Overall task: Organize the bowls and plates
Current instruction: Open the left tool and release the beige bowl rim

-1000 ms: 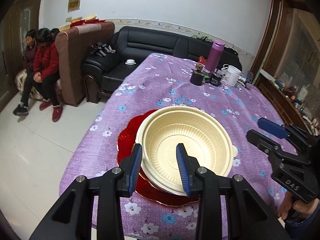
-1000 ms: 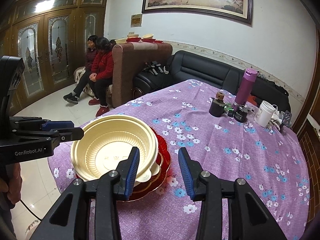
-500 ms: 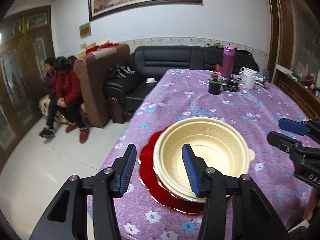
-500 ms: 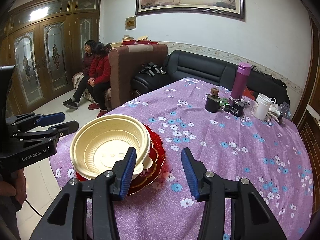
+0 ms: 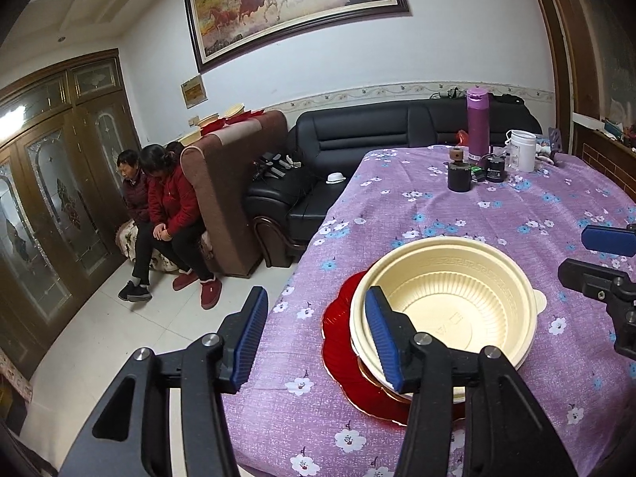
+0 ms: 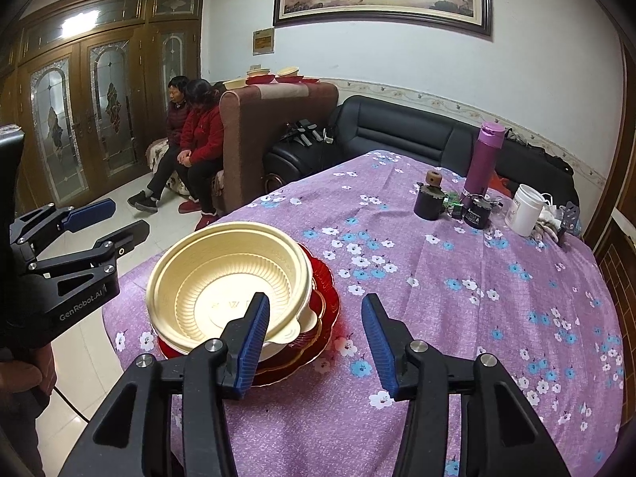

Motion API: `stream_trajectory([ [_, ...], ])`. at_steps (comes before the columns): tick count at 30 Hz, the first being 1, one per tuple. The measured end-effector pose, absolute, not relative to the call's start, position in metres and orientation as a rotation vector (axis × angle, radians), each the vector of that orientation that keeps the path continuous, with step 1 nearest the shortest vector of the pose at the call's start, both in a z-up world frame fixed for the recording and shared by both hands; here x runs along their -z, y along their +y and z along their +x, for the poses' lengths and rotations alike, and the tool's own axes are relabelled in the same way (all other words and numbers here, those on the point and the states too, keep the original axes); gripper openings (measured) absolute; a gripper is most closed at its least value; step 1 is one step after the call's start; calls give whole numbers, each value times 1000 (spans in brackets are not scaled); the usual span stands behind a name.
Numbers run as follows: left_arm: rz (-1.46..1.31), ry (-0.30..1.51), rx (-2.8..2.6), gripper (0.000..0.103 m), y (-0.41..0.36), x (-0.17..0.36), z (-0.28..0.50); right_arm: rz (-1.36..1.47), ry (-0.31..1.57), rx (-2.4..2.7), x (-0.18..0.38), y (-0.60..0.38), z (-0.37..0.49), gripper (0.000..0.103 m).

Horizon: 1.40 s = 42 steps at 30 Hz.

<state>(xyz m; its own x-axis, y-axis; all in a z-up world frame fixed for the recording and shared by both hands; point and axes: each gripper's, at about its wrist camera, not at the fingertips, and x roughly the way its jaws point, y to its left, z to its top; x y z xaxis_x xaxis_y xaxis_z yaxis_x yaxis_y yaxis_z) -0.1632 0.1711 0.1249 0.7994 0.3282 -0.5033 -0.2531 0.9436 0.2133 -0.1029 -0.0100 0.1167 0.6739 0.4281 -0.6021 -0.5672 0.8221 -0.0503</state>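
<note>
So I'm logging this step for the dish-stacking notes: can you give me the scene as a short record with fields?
surface: table with purple floral cloth
stack: cream bowl on top, red plate at the bottom, near the table's edge
left gripper: jaws opening, nothing between them, off the stack
right gripper: open, empty, beside the stack
far end of table: purple bottle, white jar, dark jars
background: black sofa, more bowls on a brown chair back

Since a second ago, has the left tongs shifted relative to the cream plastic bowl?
Yes. The left tongs has swung left: its pads straddled the cream plastic bowl's near rim, and now they span the purple tablecloth's left edge, jaws opening and empty.
</note>
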Motion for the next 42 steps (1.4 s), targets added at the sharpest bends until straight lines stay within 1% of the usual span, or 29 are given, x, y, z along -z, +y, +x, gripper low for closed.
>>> stream_trajectory([
  [24,138,566,-316,51,172,-126,-163,-242,613,-572,-116,-6,-106,52],
  [30,7,608,-262,51,201,-123,-167,-204,636,-582,-114,-11,-105,52],
  [38,-182,705,-180,51,239,-106,-160,-90,716,-602,-107,-32,-88,52],
  [42,-214,731,-167,51,247,-99,-155,-68,745,-600,-102,-38,-78,52],
])
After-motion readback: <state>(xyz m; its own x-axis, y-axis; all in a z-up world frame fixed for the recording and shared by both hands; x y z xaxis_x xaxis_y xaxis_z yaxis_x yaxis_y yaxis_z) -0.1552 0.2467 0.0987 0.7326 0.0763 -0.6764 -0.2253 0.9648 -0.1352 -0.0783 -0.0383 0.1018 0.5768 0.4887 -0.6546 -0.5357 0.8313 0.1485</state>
